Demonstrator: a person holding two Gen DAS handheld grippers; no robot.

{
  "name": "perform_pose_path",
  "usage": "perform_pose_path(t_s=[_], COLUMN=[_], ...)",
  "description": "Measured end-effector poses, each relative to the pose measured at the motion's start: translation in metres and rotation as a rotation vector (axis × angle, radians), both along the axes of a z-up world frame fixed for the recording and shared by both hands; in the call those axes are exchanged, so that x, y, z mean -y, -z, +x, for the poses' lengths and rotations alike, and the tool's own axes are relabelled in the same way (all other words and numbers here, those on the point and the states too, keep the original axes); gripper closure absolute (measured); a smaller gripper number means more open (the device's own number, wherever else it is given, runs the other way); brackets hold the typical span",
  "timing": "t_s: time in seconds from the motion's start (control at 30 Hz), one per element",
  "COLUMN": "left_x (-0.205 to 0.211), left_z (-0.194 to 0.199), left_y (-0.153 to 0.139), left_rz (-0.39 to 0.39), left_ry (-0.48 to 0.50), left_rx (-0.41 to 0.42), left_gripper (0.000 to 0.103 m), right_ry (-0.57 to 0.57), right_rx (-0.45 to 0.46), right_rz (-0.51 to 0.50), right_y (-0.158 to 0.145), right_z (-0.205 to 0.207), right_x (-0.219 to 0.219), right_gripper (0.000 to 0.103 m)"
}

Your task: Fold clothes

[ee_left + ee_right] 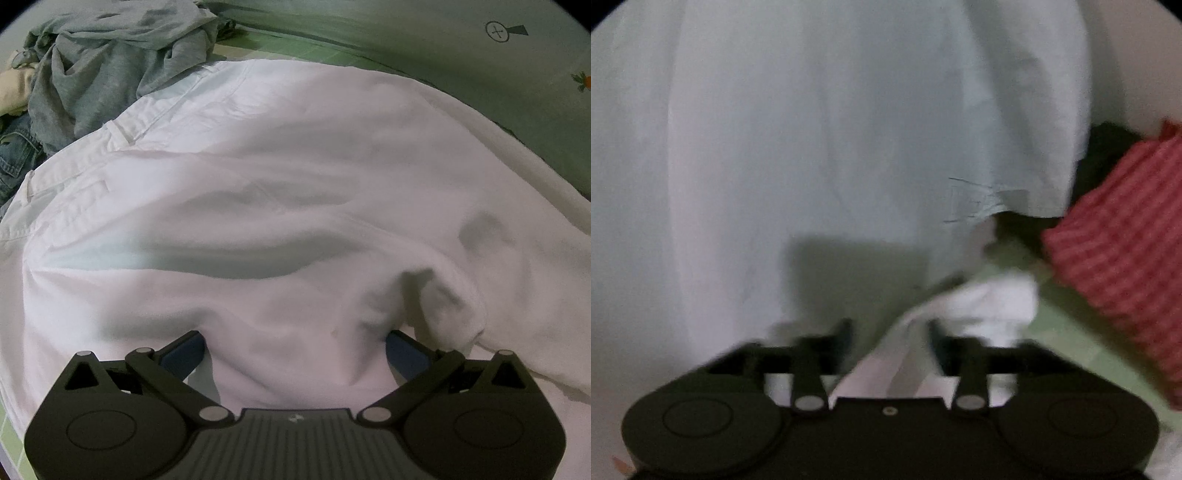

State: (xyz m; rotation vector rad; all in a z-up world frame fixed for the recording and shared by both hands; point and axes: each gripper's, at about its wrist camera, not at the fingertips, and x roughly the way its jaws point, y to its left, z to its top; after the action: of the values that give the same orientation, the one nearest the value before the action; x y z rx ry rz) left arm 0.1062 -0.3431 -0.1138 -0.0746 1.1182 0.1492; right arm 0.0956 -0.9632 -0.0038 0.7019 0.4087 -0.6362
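White trousers (295,192) are laid across a green bed sheet (280,44), waistband toward the upper left of the left wrist view. The left gripper (295,350) is pressed down into the cloth with its jaws spread wide; fabric is bunched between the blue pads (184,356), but no pinch is seen. In the blurred right wrist view, the right gripper (890,332) is seen with jaws partly apart and a ridge of white cloth rising between them; whether the cloth is actually clamped cannot be told.

The step in hand is judged to be a fold of a leg end over the body of the garment. It would be done well if the left side were kept pinned flat while the carried edge is brought over square to the seam and the deep wrinkle near the middle is smoothed out.

Open room is limited: a grey garment (122,62) and denim (14,155) crowd the waistband edge, and a red striped cloth (1126,240) lies just beside the right gripper's path.
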Motion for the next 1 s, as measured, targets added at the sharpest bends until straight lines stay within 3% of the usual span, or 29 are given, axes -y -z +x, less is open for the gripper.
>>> perform_pose_path(t_s=[0.07, 0.27, 0.37, 0.47, 0.5, 0.53, 0.57, 0.63, 0.73, 0.8, 0.87, 0.9, 0.93, 0.97, 1.0], left_x=[0.000, 0.001, 0.001, 0.002, 0.002, 0.002, 0.002, 0.002, 0.002, 0.002, 0.001, 0.000, -0.001, -0.002, -0.003], left_z=[0.000, 0.002, 0.004, 0.004, 0.004, 0.005, 0.005, 0.005, 0.004, 0.003, 0.003, 0.003, 0.003, 0.004, 0.004], left_y=[0.000, -0.001, -0.001, -0.001, -0.001, -0.001, -0.001, -0.001, -0.001, -0.002, -0.002, -0.001, -0.001, -0.002, -0.002], left_rz=[0.001, 0.003, 0.003, 0.002, 0.002, 0.001, 0.001, 0.001, 0.001, 0.001, 0.000, 0.000, 0.000, -0.001, -0.001], left_ry=[-0.001, -0.020, -0.026, -0.028, -0.028, -0.028, -0.028, -0.029, -0.027, -0.028, -0.028, -0.028, -0.027, -0.024, -0.024], left_rx=[0.003, 0.010, 0.012, 0.010, 0.011, 0.011, 0.011, 0.012, 0.011, 0.013, 0.016, 0.016, 0.015, 0.013, 0.014], left_gripper=[0.000, 0.000, 0.000, 0.000, 0.000, 0.000, 0.000, 0.000, 0.000, 0.000, 0.000, 0.000, 0.000, 0.000, 0.000], right_ry=[0.038, 0.262, 0.295, 0.284, 0.261, 0.231, 0.201, 0.157, 0.154, 0.205, 0.206, 0.209, 0.224, 0.240, 0.245], right_rx=[-0.032, -0.321, -0.338, -0.295, -0.294, -0.298, -0.303, -0.284, -0.264, -0.266, -0.391, -0.475, -0.503, -0.514, -0.501], right_rz=[-0.043, -0.113, -0.004, 0.036, 0.031, 0.019, 0.006, -0.030, -0.133, -0.137, -0.115, -0.093, -0.086, -0.085, -0.097], right_y=[0.004, 0.039, 0.058, 0.070, 0.071, 0.070, 0.070, 0.058, 0.026, 0.017, 0.035, 0.048, 0.052, 0.053, 0.051], right_z=[-0.028, -0.113, -0.141, -0.135, -0.133, -0.129, -0.124, -0.127, -0.149, -0.173, -0.182, -0.183, -0.185, -0.187, -0.187], right_x=[-0.012, -0.032, -0.024, -0.017, -0.018, -0.018, -0.016, -0.020, -0.030, -0.030, -0.023, -0.018, -0.019, -0.021, -0.024], right_gripper=[0.034, 0.024, 0.023, 0.024, 0.039, 0.077, 0.095, 0.097, 0.097, 0.097, 0.093, 0.086, 0.071, 0.065, 0.052])
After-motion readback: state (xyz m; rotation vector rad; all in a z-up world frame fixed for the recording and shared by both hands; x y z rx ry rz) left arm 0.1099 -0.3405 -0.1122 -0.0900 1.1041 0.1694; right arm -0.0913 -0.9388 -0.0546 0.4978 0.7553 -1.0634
